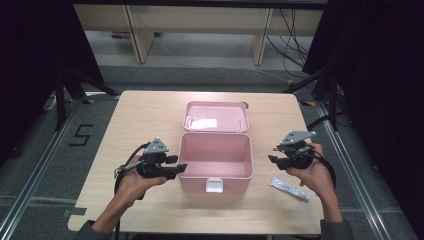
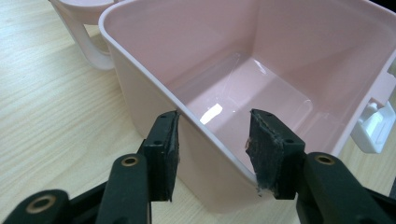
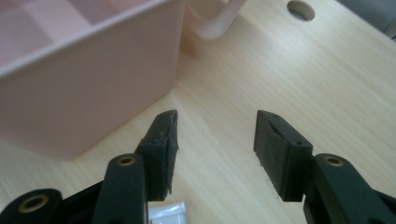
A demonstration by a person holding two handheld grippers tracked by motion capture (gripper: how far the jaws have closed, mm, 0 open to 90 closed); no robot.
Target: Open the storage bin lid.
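An open pink box point(image 1: 195, 184) stands mid-table with its lid point(image 1: 216, 116) laid back behind it; it looks empty. My left gripper point(image 1: 181, 167) is at the box's left side, pointing right. In the left gripper view the left gripper point(image 2: 214, 135) is open and straddles the box wall point(image 2: 154, 60), one jaw outside and one over the inside, with a wide gap. My right gripper point(image 1: 272, 154) hovers right of the box. In the right gripper view the right gripper point(image 3: 215, 135) is open over bare table beside the box point(image 3: 84, 93), nothing between its jaws.
A small white packet point(image 1: 290, 189) lies on the table near the right hand, its corner point(image 3: 168, 212) showing under the right gripper. The box's white latch point(image 1: 214, 186) faces the front edge. A cable hole point(image 3: 301, 9) sits at the table's far side.
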